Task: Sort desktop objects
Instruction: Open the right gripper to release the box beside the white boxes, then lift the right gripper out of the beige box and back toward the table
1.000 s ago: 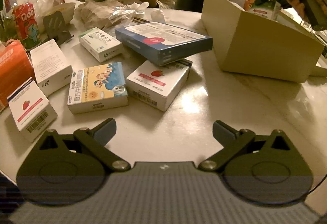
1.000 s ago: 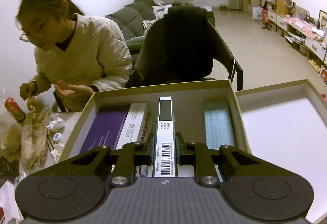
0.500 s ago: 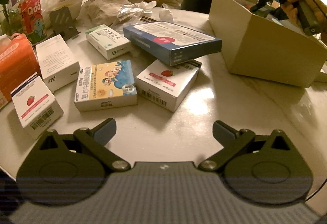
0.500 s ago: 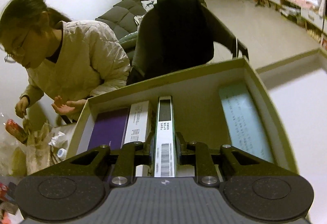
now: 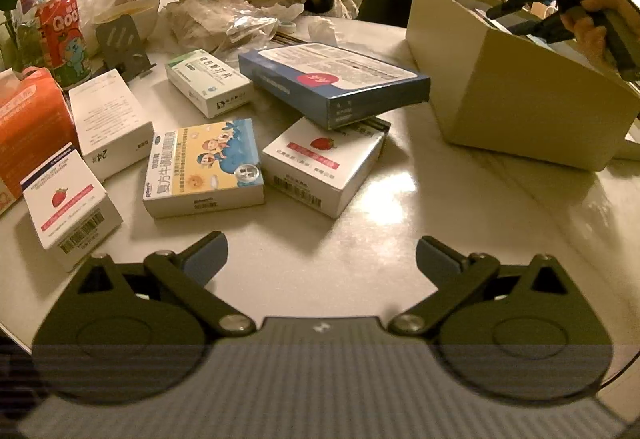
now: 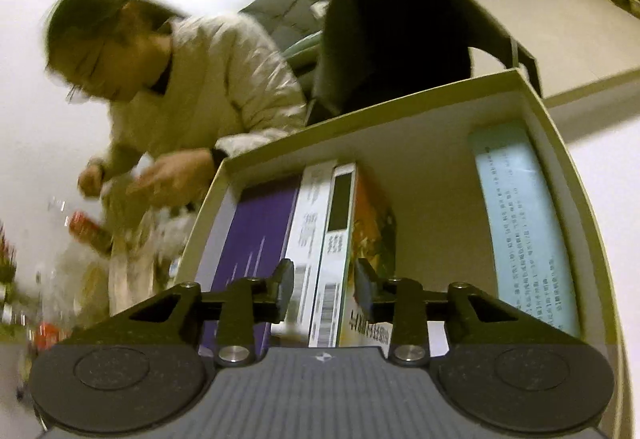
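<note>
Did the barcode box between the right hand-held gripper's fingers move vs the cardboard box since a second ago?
Yes. The barcode box has dropped against the white box inside the cardboard box; the right hand-held gripper is opening, pads clear of it.

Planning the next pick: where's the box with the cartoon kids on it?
In the left wrist view, the cartoon-kids box lies flat on the table, left of centre, between the two white strawberry boxes, near the open left tongs.

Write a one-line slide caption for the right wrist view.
Right gripper opening around an upright box inside the cardboard box.
</note>
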### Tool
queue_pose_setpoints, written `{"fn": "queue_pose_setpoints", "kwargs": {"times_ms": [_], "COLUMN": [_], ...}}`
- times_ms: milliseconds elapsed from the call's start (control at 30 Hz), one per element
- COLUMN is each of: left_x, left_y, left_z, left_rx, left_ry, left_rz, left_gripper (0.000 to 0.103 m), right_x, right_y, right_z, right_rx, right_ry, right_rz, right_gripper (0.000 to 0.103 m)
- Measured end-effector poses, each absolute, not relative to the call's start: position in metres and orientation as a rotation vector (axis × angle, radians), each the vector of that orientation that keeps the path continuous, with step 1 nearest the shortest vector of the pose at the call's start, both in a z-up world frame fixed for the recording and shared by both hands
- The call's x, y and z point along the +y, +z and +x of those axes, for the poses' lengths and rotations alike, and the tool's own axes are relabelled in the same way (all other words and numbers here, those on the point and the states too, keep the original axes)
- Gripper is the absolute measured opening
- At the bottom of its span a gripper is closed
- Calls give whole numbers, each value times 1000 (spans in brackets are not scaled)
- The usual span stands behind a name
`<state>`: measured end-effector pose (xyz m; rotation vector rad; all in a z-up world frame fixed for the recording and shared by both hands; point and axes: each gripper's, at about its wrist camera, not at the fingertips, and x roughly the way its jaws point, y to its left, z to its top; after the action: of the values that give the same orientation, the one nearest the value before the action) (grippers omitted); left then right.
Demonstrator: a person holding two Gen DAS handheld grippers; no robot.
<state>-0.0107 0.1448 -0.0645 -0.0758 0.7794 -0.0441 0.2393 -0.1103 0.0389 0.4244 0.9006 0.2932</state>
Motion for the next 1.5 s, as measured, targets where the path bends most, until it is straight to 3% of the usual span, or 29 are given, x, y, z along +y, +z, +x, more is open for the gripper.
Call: {"fn": "queue_pose_setpoints", "kwargs": {"times_ms": [733, 867, 1000, 1500], "left_x": [145, 144, 146, 148], "left_y": [-64, -65, -64, -65], "left_z": [-10, -10, -10, -11], "left_rx": [781, 783, 783, 784], "left_ry": [-36, -37, -34, -26], "left_rz": [-76, -76, -79, -86], "left_gripper": [102, 102, 102, 102], "right_x": [-73, -62, -55, -39], "right_y": [45, 40, 36, 24], "right_z": [196, 190, 189, 197], "right_rx": [970, 969, 948, 843], "right_ry": [569, 581, 563, 516], "right_rz": [-198, -312, -421, -629], "right_gripper": [43, 41, 30, 29]}}
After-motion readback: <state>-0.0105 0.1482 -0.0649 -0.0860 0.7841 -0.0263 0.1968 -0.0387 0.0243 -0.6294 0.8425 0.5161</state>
